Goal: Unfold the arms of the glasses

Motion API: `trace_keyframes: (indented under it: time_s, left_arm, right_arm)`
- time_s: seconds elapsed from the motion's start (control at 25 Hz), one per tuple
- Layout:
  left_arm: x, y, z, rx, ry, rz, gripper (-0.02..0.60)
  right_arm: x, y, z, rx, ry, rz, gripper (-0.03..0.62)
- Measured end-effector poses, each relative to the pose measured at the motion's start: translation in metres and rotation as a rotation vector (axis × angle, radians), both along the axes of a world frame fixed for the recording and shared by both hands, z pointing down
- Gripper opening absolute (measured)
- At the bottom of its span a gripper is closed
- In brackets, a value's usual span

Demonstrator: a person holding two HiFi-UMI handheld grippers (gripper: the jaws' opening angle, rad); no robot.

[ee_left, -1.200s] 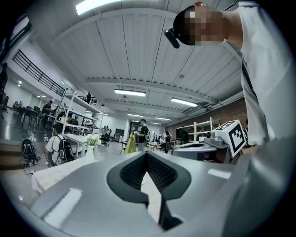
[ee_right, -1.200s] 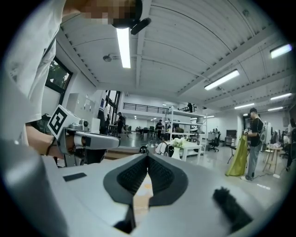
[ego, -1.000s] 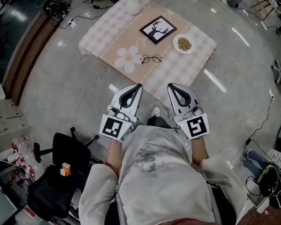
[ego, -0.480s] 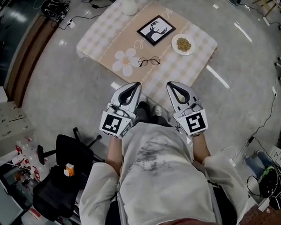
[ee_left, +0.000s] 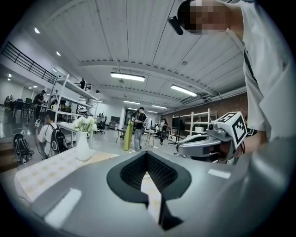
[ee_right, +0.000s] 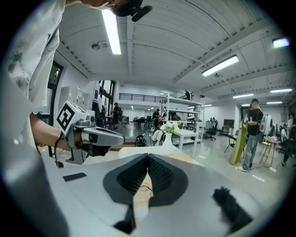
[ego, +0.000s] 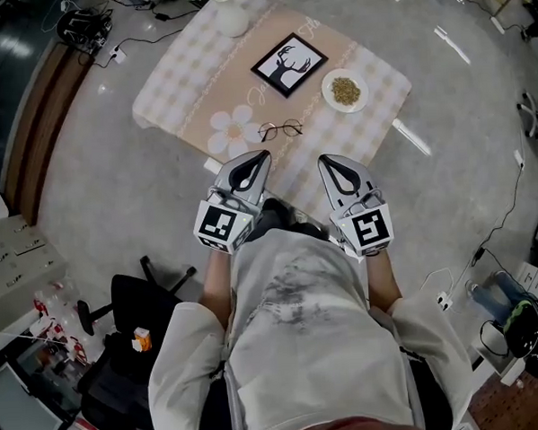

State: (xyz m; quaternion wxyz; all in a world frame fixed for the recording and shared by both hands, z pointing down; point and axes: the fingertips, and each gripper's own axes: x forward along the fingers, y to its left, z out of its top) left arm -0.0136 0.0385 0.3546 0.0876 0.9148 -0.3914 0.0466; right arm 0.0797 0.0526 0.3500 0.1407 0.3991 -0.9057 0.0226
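Glasses: the glasses (ego: 280, 129) lie flat on the beige strip of the surface (ego: 168, 89), just beside the flower print (ego: 233, 131) and near the edge closest to the person. That spot looks chosen so both tools can reach them. Whether the arms are folded is too small to tell.
Left hand-held gripper: the left hand-held gripper (ego: 262, 154) has its jaws together with nothing between them. It points at the glasses from short of the surface's near edge.
Right hand-held gripper: the right hand-held gripper (ego: 325, 160) is likewise closed and empty, level with the left.
Why paired: the 2 sit side by side, probably so 1 can steady the frame while the other swings an arm out.
Stage: approach only, nothing touched. The jaws must part before any grip.
Surroundings: the framed picture (ego: 288, 64), plate (ego: 344, 91) and vase (ego: 232, 18) stand farther back, clear of the work.
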Motion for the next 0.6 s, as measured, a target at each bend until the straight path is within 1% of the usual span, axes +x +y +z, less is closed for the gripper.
trace_keyframes:
  time_s: [0.24,0.6]
  left_arm:
    - [-0.001,-0.032,0.018,-0.035,-0.007,0.041,0.011]
    - [0.006,-0.065,0.048,-0.091,-0.045,0.108,0.011]
  right_arm:
    - [-0.003,-0.025,0.019,-0.038,0.031,0.03,0.015]
    - [0.001,-0.055,0.048,-0.101,0.063,0.083,0.015]
